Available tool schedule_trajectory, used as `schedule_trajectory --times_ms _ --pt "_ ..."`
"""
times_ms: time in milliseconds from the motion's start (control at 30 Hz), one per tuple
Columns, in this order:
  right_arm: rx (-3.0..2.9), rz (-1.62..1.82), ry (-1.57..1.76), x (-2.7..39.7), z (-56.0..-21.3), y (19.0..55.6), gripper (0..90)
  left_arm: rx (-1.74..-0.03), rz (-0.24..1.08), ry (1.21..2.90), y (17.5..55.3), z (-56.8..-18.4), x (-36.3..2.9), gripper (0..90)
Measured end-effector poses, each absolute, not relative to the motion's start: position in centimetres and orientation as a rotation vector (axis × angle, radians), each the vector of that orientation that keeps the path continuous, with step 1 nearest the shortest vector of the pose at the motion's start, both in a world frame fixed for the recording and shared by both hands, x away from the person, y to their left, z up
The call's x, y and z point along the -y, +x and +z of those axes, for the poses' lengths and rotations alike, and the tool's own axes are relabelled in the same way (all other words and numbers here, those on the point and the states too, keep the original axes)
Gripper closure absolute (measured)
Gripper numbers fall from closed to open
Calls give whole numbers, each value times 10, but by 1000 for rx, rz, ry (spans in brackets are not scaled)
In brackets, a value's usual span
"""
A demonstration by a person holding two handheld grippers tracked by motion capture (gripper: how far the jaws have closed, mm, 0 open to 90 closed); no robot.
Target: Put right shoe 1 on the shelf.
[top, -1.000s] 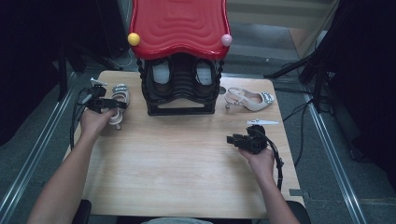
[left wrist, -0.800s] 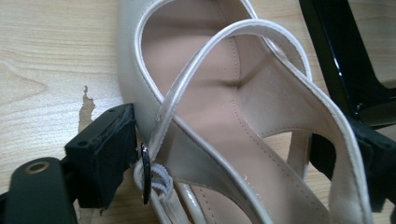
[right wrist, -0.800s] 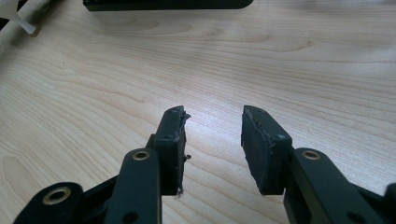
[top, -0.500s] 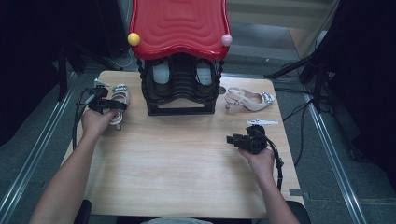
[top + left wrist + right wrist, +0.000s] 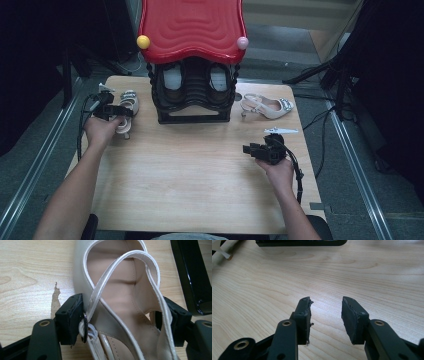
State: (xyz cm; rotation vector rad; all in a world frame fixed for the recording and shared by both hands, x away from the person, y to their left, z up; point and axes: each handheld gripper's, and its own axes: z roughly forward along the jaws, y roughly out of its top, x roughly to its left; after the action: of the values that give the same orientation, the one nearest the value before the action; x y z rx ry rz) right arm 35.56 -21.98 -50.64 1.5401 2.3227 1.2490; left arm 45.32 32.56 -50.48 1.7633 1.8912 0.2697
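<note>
Beige shoe sits between left gripper pads.

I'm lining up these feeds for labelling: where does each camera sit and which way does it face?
High view: above the person's side, facing forward and down on the table; both forearms show.
Left gripper view: rides the left hand-held gripper, looking along its jaws at the cream shoe between them.
Right gripper view: rides the right hand-held gripper, looking over bare wood.
Shared: the shoe rack in the high and right gripper views.

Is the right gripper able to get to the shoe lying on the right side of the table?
Probably yes: the right gripper is open and empty, with bare table between it and that shoe.
</note>
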Motion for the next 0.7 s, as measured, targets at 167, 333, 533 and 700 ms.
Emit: schedule_trajectory --times_ms 167,333,533,700 --pt "-2320 1251 1539 220 -506 355 603 -1886 255 1759 453 -505 -328 300" --pt "-2319 1250 1540 220 -506 356 602 -1873 255 1743 451 -505 -331 309" --pt "-2313 1254 1543 220 -506 356 602 -1878 263 1715 449 -504 -335 327" --pt "-2318 1249 1538 220 -506 355 602 -1869 250 1678 446 -499 -340 328"
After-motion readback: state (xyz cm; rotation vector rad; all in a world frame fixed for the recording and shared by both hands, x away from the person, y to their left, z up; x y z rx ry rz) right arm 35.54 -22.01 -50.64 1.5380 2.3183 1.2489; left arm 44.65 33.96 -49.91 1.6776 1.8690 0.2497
